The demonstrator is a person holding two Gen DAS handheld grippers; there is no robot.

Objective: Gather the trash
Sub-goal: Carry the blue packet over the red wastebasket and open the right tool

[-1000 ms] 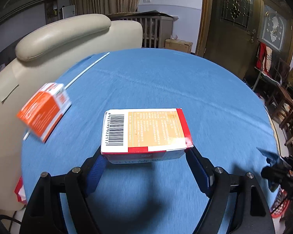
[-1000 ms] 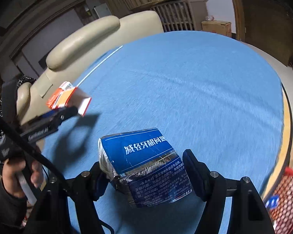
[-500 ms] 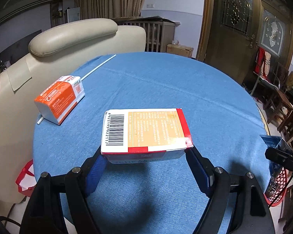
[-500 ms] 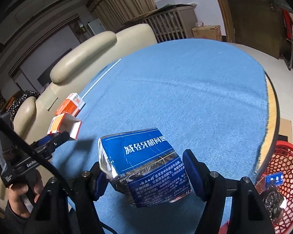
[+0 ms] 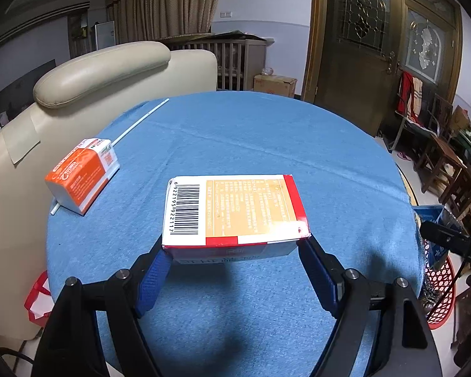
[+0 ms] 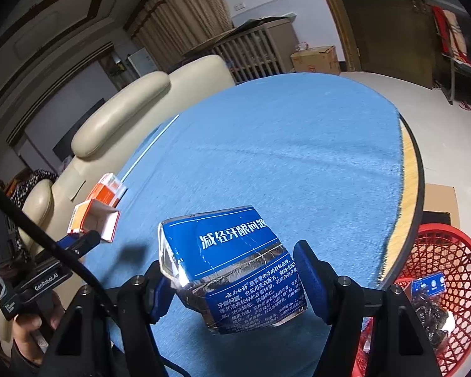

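My left gripper (image 5: pixel 235 260) is shut on a red-and-white carton with a barcode (image 5: pixel 232 210), held above the blue round table (image 5: pixel 267 144). It also shows in the right wrist view (image 6: pixel 92 224), its open end facing me. My right gripper (image 6: pixel 235 276) is shut on a crumpled blue toothpaste box (image 6: pixel 232 264), held over the table's near right edge. An orange-and-white box (image 5: pixel 81 174) lies on the table's left side beside a white straw (image 5: pixel 138 122). A red mesh basket (image 6: pixel 433 295) stands on the floor at the right, holding trash.
A cream sofa (image 5: pixel 100 72) stands behind the table's left. Wooden chairs (image 5: pixel 446 157) and a door are at the right. A red-and-white bag (image 5: pixel 37 298) hangs by the table's left edge. A cardboard box (image 6: pixel 439 198) sits beside the basket.
Both grippers have drawn back and swung right with their boxes still held. The red basket has come into the right wrist view and now lies close under the right gripper.
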